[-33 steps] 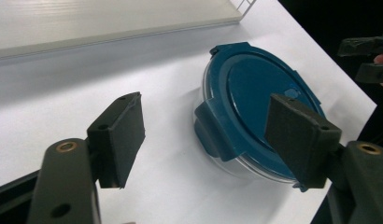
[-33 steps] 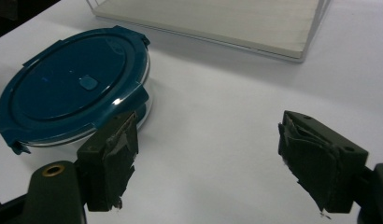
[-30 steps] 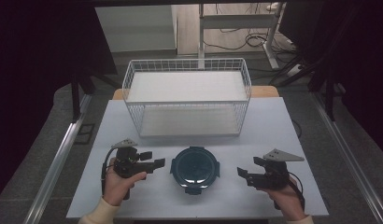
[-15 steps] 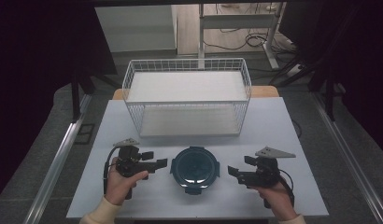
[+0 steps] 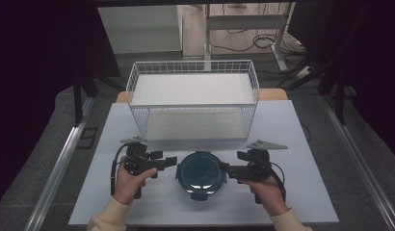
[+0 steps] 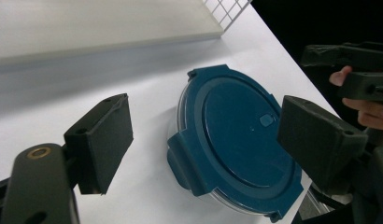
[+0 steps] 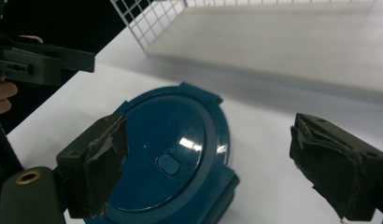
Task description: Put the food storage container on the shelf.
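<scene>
A round clear container with a dark blue clip lid (image 5: 199, 173) lies on the white table (image 5: 306, 144) near its front edge. My left gripper (image 5: 172, 160) points at the container's left side, jaws open and empty; they have just opened a little wider. My right gripper (image 5: 222, 167) points at its right side with the tips close to the rim, and its jaws have just been opening with nothing between the pads. In the left gripper view the container (image 6: 236, 140) lies beyond my open left gripper (image 6: 203, 112). In the right gripper view the lid (image 7: 166, 158) lies beyond my open right gripper (image 7: 208, 135).
A white wire basket (image 5: 193, 98) with a white floor stands behind the container, across the middle of the table. The table's front edge runs just below both hands. Dark floor and metal rails lie off both sides.
My right gripper has moved left toward the container and its jaws stand wider. The left gripper has stayed put beside the container's left edge.
</scene>
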Tool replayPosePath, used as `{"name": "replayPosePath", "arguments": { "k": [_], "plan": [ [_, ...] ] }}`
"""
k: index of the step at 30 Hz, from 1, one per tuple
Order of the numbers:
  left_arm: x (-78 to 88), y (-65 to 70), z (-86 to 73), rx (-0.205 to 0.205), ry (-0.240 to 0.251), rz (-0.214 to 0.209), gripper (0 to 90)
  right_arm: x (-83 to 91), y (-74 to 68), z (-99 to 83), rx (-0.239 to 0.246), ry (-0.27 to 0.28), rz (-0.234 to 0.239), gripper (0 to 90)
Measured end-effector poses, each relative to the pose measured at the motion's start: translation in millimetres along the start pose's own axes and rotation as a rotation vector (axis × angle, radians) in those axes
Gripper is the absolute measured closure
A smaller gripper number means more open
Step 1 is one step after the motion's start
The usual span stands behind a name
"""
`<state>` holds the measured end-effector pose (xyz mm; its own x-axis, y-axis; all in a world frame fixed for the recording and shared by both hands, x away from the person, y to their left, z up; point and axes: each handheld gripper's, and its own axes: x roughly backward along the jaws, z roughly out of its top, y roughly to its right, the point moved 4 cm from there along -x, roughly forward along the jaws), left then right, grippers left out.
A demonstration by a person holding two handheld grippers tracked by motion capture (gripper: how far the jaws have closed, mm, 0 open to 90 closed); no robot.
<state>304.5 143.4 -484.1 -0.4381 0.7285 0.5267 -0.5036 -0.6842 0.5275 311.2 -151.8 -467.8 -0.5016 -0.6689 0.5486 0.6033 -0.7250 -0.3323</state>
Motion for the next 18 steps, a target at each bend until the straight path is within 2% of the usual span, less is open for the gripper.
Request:
{"name": "replayPosePath", "arguments": {
  "k": [2,4,8,10,14,18],
  "plan": [
    [-6.3,0.0,-3.7,-0.006,-0.027,0.000,17.4,-5.4,1.2,-4.4,-0.012,-0.028,0.007,9.9],
    [-10.0,-0.2,-6.4,0.005,-0.038,-0.019,17.5,-8.5,3.3,-7.6,-0.019,-0.041,0.004,9.3],
    [-12.9,-1.9,-12.5,0.017,-0.066,-0.037,15.7,-12.6,5.5,-12.8,-0.075,-0.058,0.033,8.5],
    [-12.5,-3.5,-14.4,0.020,-0.072,-0.032,14.7,-14.7,5.3,-15.3,-0.091,-0.066,0.045,8.1],
    [-15.0,-8.1,-18.9,0.077,-0.080,-0.092,15.0,-20.3,3.3,-21.5,-0.111,-0.085,0.058,7.4],
    [-24.8,-8.8,-24.6,0.080,-0.120,-0.100,15.2,-28.6,3.8,-28.5,-0.149,-0.114,0.071,6.2]
  ]
}}
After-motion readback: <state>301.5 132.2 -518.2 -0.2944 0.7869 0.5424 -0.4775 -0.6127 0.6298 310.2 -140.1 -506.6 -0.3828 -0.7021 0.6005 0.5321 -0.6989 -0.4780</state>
